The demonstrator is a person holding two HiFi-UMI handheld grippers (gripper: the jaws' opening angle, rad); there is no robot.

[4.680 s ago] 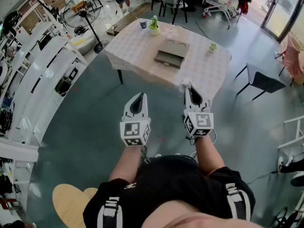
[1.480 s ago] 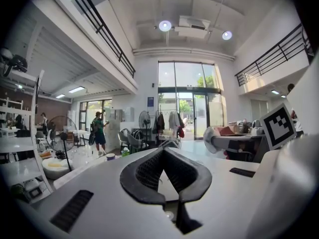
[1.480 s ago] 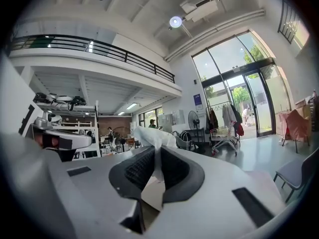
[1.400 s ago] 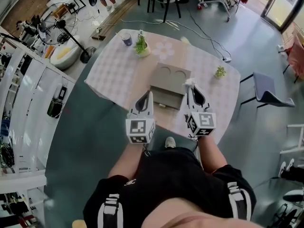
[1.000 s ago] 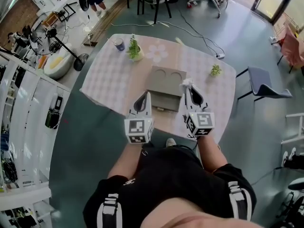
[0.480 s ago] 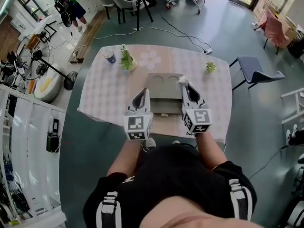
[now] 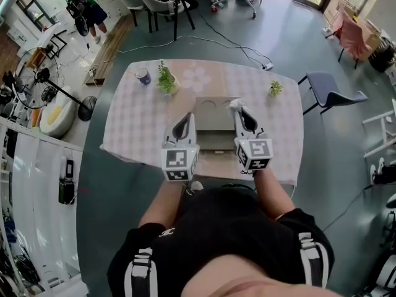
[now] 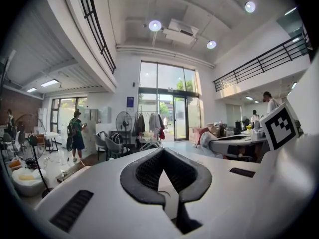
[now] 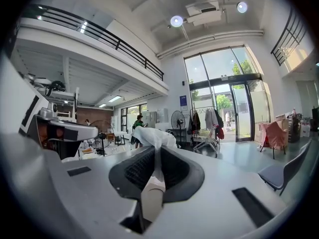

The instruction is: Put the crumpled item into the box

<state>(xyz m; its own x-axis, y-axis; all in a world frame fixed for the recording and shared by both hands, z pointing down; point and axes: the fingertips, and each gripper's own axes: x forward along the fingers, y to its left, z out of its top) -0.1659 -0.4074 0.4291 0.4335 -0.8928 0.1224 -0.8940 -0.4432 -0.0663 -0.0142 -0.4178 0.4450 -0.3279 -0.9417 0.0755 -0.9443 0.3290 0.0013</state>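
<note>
In the head view a grey box (image 7: 209, 120) with two round recesses in its lid lies on the checkered table (image 7: 133, 129), its drawer (image 7: 213, 143) pulled out towards me. My right gripper (image 7: 237, 111) hovers level over the box's right side, shut on a white crumpled item (image 7: 234, 103) that sticks out past its tips. In the right gripper view the crumpled item (image 9: 149, 136) is pinched between the dark pads. My left gripper (image 7: 185, 121) hangs over the box's left edge; in the left gripper view its tips (image 8: 163, 151) meet with nothing between them.
On the table stand a potted plant (image 7: 166, 80), a blue cup (image 7: 143, 76) and a small plant (image 7: 275, 88). A grey chair (image 7: 331, 94) is at the table's right, a fan on a stand (image 7: 38, 79) at the left, and a person (image 7: 83, 10) further back.
I have come up to the table; both grippers moved forward from over the floor to over the box. The right gripper kept hold of the crumpled item throughout.
</note>
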